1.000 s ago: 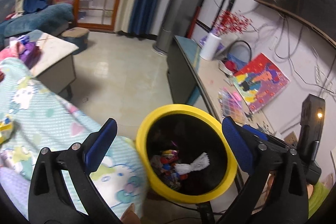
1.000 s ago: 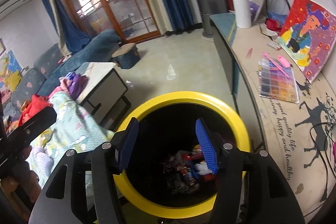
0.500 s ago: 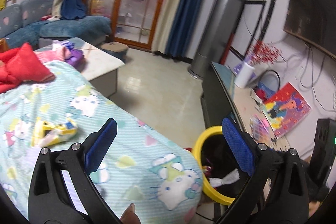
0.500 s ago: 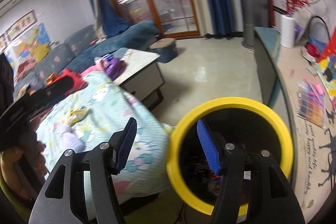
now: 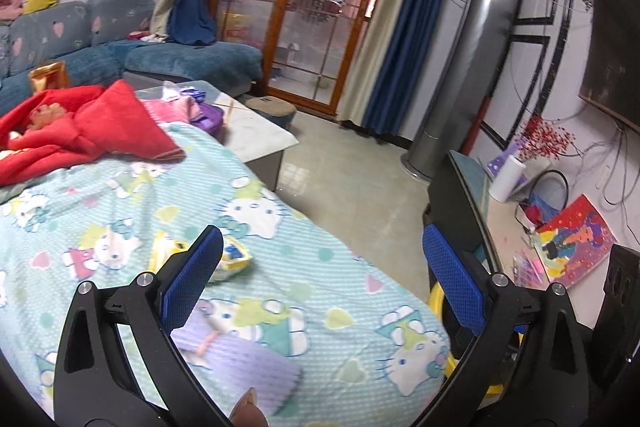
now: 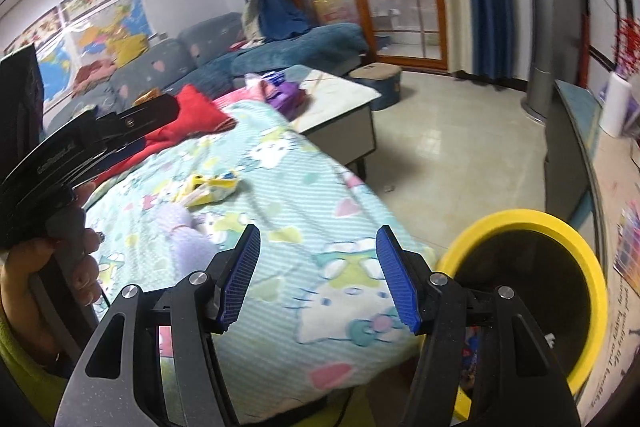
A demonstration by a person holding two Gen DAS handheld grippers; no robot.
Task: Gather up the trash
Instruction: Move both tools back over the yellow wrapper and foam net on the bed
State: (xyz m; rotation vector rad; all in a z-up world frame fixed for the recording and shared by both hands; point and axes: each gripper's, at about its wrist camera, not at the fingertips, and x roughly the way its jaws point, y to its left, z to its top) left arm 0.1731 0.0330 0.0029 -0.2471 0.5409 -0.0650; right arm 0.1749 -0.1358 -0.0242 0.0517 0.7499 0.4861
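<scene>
A crumpled yellow wrapper [image 5: 234,261] [image 6: 210,187] lies on the cartoon-print cloth [image 5: 304,291] [image 6: 304,203], with a pale purple wad [image 5: 236,355] [image 6: 182,227] just in front of it. My left gripper [image 5: 322,247] hovers over the cloth, open wide and empty, and its left finger hides part of the wrapper. My right gripper [image 6: 318,239] is open over the cloth's near corner, with nothing between its pads. The yellow-rimmed black trash bin [image 6: 520,219] [image 5: 435,297] stands on the floor to the right, with trash inside.
A red cloth [image 5: 80,131] lies at the far left of the cover. Beyond it stands a low white table [image 6: 340,95] with purple items. A hand [image 6: 40,267] holds the left gripper [image 6: 160,115]. A long cabinet [image 5: 480,195] with a paper roll runs along the right wall.
Both views have swung left, away from the bin's mouth and onto the printed cloth. The bin has slid to the lower right, and the wrapper and purple wad have come into view.
</scene>
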